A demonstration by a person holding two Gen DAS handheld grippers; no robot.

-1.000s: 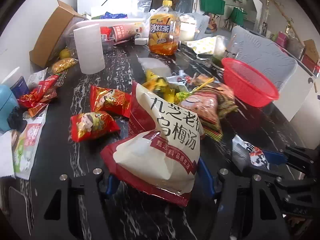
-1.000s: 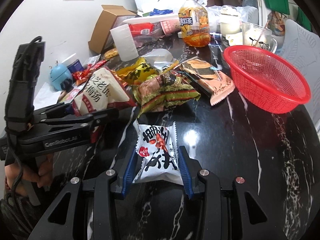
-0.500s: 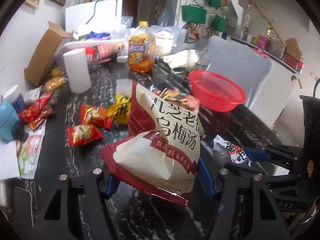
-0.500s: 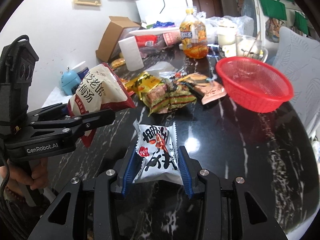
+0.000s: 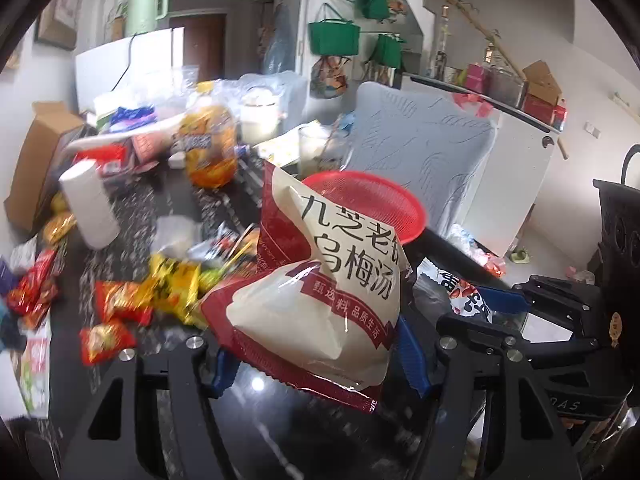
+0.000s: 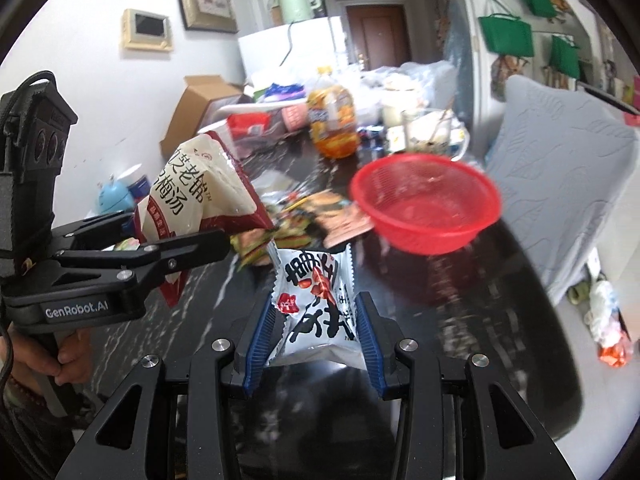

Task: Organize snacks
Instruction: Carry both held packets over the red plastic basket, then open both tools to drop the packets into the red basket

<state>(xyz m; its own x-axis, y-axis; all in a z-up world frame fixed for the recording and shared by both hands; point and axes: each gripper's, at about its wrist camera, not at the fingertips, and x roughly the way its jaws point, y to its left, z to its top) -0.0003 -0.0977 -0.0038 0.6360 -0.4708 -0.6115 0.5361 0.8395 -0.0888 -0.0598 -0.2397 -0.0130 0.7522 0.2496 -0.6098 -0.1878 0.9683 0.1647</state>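
A cream pouch with dark red trim and black lettering [image 5: 320,300], a silver-white packet printed black and red [image 6: 316,304] and a bright red mesh basket [image 6: 426,216] stood over the black white-veined marble table [image 6: 460,300].

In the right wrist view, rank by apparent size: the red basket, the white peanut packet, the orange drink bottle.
1. red basket
2. white peanut packet, enlarged by nearness to the camera, so its rank is unsure
3. orange drink bottle

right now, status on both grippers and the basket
Left gripper shut on big cream-and-red bag, held off the table. Right gripper shut on small white packet. Red basket ahead, looks empty, nothing blocking.
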